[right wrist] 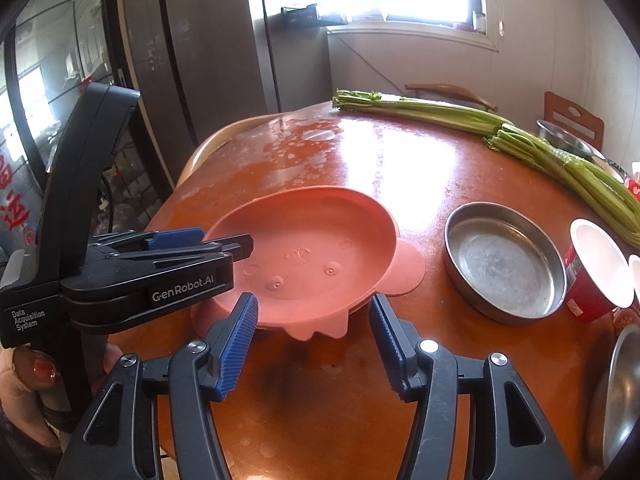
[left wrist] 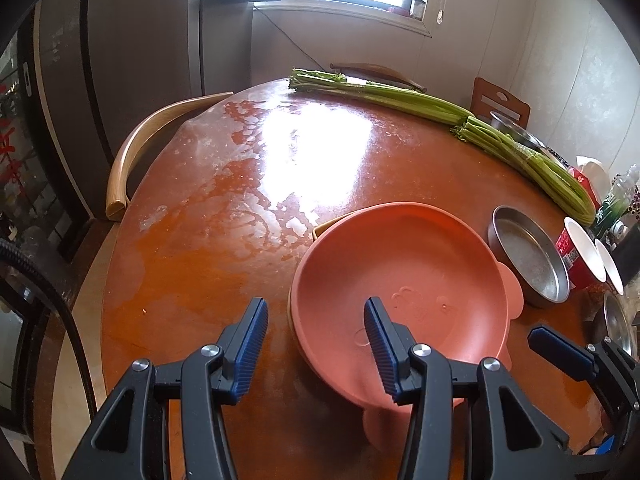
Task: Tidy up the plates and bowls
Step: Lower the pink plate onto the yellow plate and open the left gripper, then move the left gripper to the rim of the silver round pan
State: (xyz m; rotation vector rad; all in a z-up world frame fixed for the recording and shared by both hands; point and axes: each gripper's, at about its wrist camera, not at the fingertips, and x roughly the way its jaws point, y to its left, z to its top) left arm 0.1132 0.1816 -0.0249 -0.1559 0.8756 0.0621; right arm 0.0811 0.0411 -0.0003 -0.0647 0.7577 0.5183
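The pink plate [right wrist: 316, 256], shaped like an animal face, sits in the middle of the right wrist view on the brown table [right wrist: 420, 168], stacked on something yellowish whose edge peeks out beneath it; what that lower piece is stays hard to make out. That stack looks like the part already done. Still loose are the metal pan [right wrist: 506, 264] just right of the plate, another metal dish [right wrist: 616, 392] cut off at the lower right edge, and a metal bowl [right wrist: 564, 138] half hidden behind the celery [right wrist: 560, 156] at the upper right.

The left gripper [right wrist: 228, 242] reaches in from the left of that view with its jaws straddling the plate's rim; whether the pads actually pinch it I cannot tell. The right gripper [right wrist: 314, 344] is released, jaws apart over bare table just before the plate's near edge, holding nothing.
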